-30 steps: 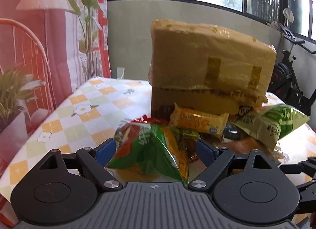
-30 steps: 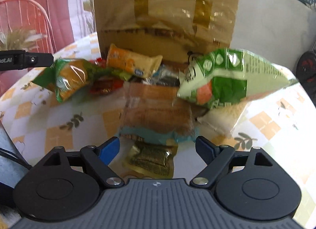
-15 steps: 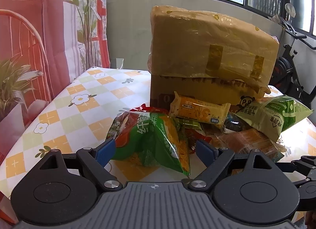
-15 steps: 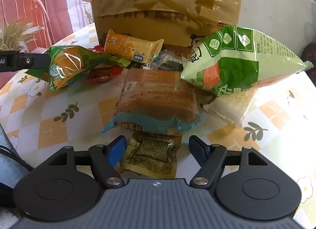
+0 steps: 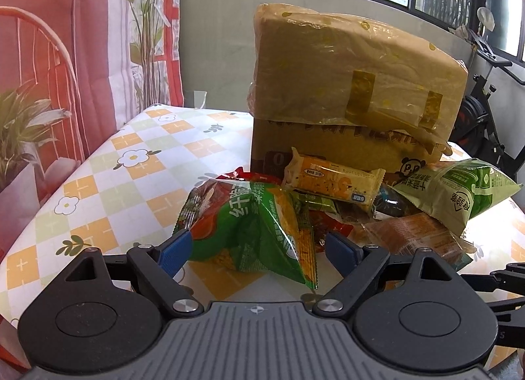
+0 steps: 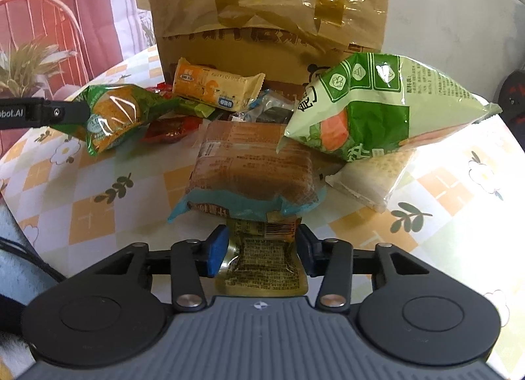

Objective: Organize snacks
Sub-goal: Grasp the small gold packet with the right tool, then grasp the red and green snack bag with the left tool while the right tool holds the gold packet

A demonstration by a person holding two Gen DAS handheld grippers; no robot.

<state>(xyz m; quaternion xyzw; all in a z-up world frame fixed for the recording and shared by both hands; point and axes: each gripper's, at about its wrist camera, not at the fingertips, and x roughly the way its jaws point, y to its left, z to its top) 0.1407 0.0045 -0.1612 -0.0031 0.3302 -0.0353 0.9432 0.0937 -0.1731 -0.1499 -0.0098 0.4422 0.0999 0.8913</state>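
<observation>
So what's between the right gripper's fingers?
In the right wrist view, a small gold packet lies between the right gripper's fingers, under the brown snack pack.

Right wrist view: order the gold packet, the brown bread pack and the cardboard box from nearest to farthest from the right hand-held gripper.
1. Gold packet, between the right hand-held gripper fingers.
2. Brown bread pack, just ahead, centre.
3. Cardboard box, at the back, behind the pile.

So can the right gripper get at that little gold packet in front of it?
Probably yes: the gold packet already lies between the right gripper fingers, with only its far end tucked under the brown snack pack.
</observation>
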